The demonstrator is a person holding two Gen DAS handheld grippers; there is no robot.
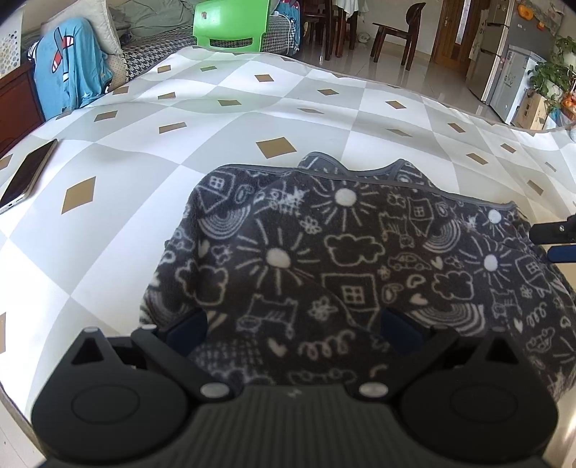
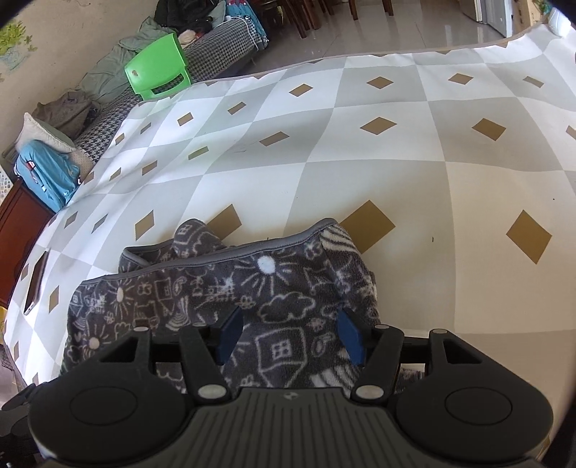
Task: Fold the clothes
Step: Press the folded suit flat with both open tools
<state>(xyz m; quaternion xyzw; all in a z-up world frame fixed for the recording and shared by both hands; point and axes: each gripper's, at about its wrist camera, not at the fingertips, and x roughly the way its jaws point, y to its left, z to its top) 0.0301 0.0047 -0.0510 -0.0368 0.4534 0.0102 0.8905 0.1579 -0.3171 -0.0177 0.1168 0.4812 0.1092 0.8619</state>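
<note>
Two grippers are in view, both with fingers spread apart over one dark fleece garment (image 1: 342, 259) printed with white suns, clouds and houses. Garment lies bunched on a checked grey-and-white mat (image 1: 223, 118) with tan diamonds, toward the mat's near edge; its grey bound hem (image 2: 223, 252) runs along the far side of the pile.

Left gripper (image 1: 293, 331): jaws wide, blue pads (image 1: 187, 333) partly sunk into the fleece at either side of a raised fold. Fabric sits between the pads, but they are not pressed together on it.

Right gripper (image 2: 289, 333): jaws likewise wide, blue pads (image 2: 230, 333) standing either side of a fleece ridge, no clamping seen. Its fingertips also show at the right edge of the left wrist view, beside the garment.

Phone (image 1: 27, 176) lies flat near the mat's left edge, well apart from the garment. Beyond the mat's far edge: green plastic chair (image 1: 230, 23), blue clothing (image 1: 68, 68) draped over a sofa, dark wooden chairs (image 1: 396, 30) on a tiled floor
</note>
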